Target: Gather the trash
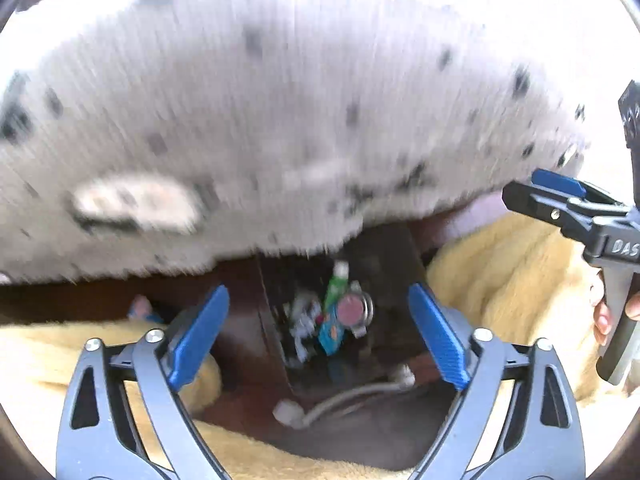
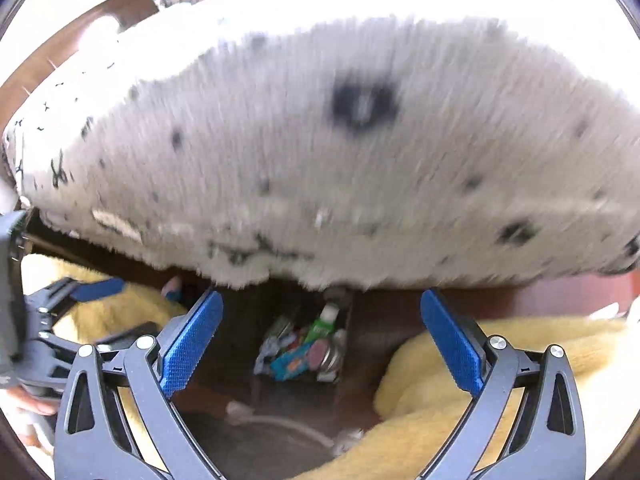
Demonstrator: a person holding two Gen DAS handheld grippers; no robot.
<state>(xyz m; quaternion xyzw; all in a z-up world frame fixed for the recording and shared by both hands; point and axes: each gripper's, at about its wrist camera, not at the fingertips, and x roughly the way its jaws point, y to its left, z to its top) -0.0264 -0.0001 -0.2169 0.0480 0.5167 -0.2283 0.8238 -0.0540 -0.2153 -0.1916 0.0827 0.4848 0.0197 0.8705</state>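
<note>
Both tools stand with blue pads spread wide and nothing between them: the left gripper and the right gripper each look down on a dark box of trash (a green tube, a blue wrapper, a round pink-topped piece). A blurred white speckled cushion fills the view above, yellow fleece lies on either side, and a white cable rests on the dark wood in front.
</note>
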